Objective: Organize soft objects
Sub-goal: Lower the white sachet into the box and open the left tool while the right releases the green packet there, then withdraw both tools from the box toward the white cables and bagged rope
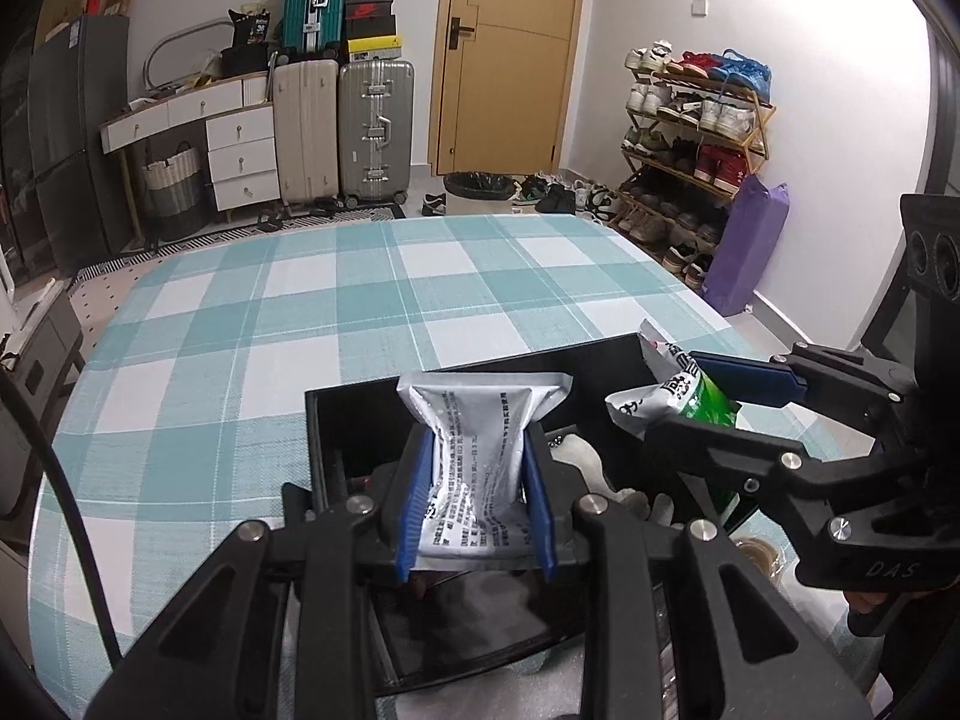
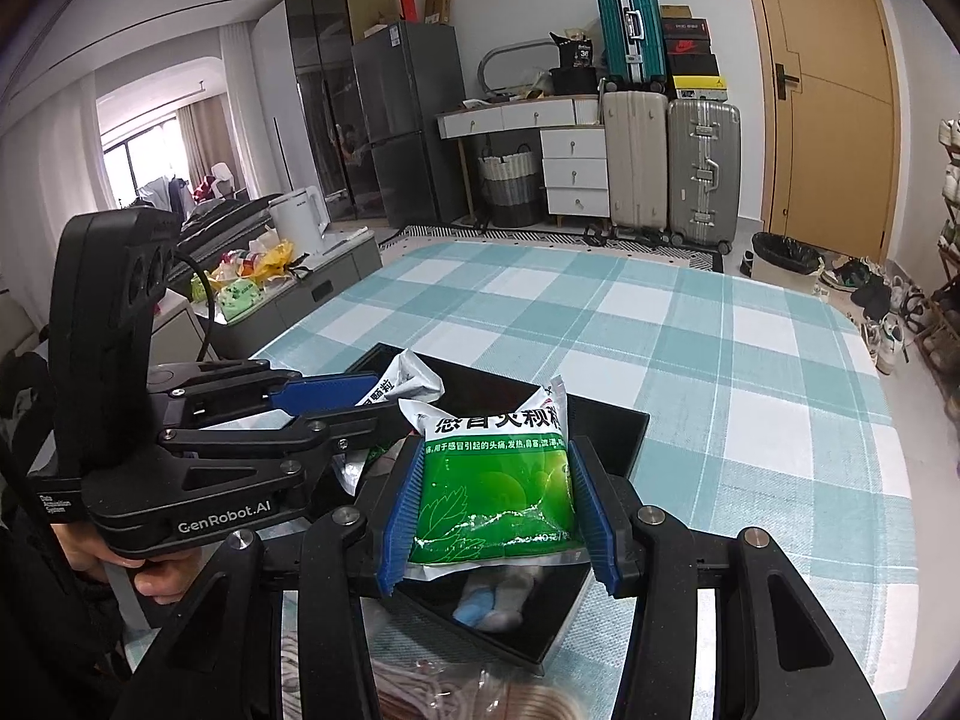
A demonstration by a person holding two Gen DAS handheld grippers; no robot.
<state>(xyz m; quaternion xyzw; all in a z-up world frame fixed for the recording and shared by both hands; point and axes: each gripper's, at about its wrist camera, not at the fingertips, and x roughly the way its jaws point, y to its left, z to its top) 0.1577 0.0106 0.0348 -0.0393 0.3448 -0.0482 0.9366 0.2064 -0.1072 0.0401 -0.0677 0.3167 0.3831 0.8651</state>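
Note:
My left gripper (image 1: 477, 504) is shut on a silver sachet (image 1: 474, 456) with black print and holds it above a black box (image 1: 318, 438) on the checked table. My right gripper (image 2: 495, 510) is shut on a green and white sachet (image 2: 498, 480) above the same box (image 2: 618, 438). In the left wrist view the right gripper (image 1: 708, 402) comes in from the right with its green sachet (image 1: 702, 396). In the right wrist view the left gripper (image 2: 354, 402) comes in from the left with its silver sachet (image 2: 414, 381). Soft toys (image 2: 498, 600) lie inside the box.
The table has a teal and white checked cloth (image 1: 360, 312). A clear bag with a round pale item (image 2: 528, 702) lies at the near edge. Suitcases (image 1: 342, 126), a shoe rack (image 1: 690, 138) and a door (image 1: 504, 54) stand beyond the table.

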